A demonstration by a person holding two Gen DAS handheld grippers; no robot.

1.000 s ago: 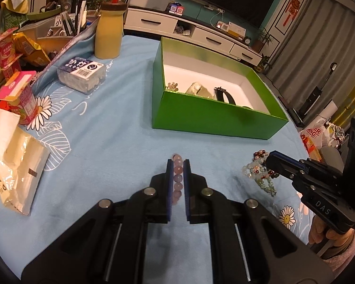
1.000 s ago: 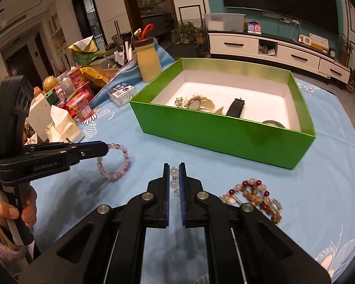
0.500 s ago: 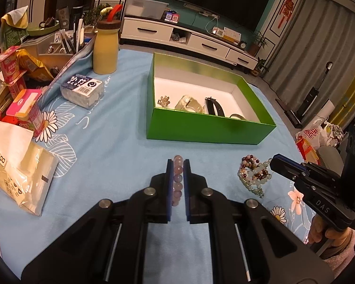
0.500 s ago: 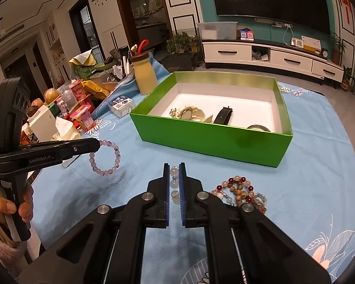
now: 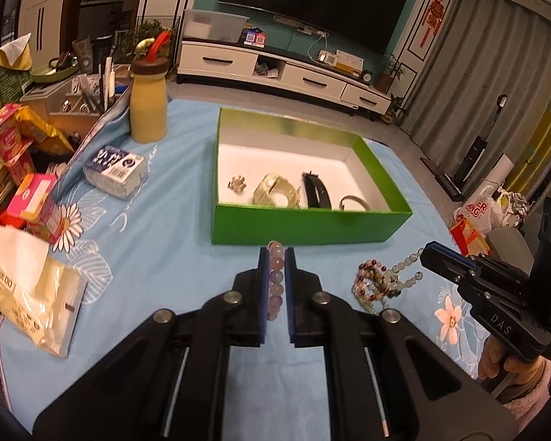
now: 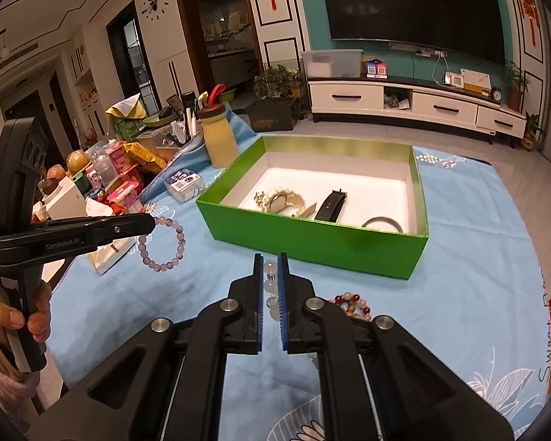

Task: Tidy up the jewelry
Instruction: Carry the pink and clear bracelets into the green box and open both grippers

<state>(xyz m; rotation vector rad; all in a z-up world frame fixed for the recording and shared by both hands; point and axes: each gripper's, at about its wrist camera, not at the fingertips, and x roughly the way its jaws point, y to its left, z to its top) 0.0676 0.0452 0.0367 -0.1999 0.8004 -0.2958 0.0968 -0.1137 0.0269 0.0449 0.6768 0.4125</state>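
Observation:
My left gripper (image 5: 276, 253) is shut on a pale purple bead bracelet (image 5: 275, 279) and holds it above the blue cloth; the bracelet hangs as a ring in the right wrist view (image 6: 161, 242). My right gripper (image 6: 270, 261) is shut on a clear bead bracelet (image 6: 270, 283), also seen in the left wrist view (image 5: 407, 268). A red and brown bead bracelet (image 6: 352, 305) lies on the cloth under it. The open green box (image 5: 305, 226) stands ahead and holds a brooch, a pale watch (image 5: 275, 191), a black band (image 5: 316, 193) and a ring bangle.
A yellow bottle (image 5: 147, 110), a small plastic box (image 5: 114, 172), snack packets (image 5: 29, 198) and a plastic bag (image 5: 33, 294) crowd the table's left side. The table edge runs along the right, with a bag on the floor (image 5: 481, 213) beyond.
Both grippers have risen and pulled back from the box, each with its bracelet. The clear bracelet has lifted off the red and brown one.

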